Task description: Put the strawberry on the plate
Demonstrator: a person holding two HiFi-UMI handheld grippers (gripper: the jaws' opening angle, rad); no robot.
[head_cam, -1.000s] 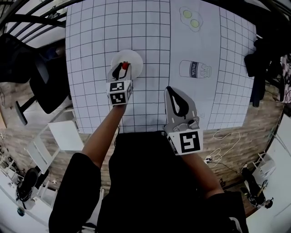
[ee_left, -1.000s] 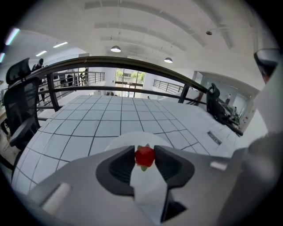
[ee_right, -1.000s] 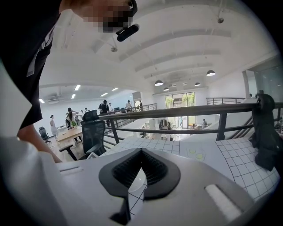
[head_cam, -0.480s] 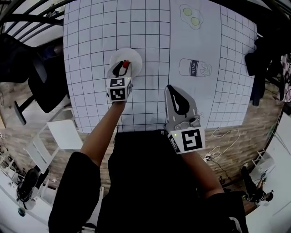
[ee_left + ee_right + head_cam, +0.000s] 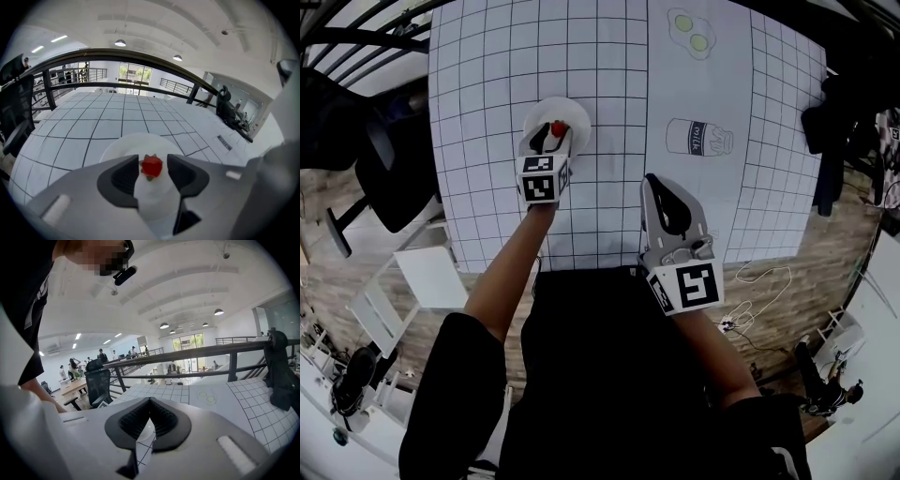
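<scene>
The strawberry (image 5: 151, 166) is set on the white plate (image 5: 117, 145), between the jaws of the left gripper (image 5: 152, 161). Those jaws are opening, and a narrow gap is seen on each side of the fruit, so it is not gripped. The plate is laid on a gridded table mat (image 5: 487, 75). To the right of the plate a milk carton drawing (image 5: 700, 139) is printed. The right gripper (image 5: 150, 401) is held nearer the person than the plate, its jaw tips closed together with nothing between them.
</scene>
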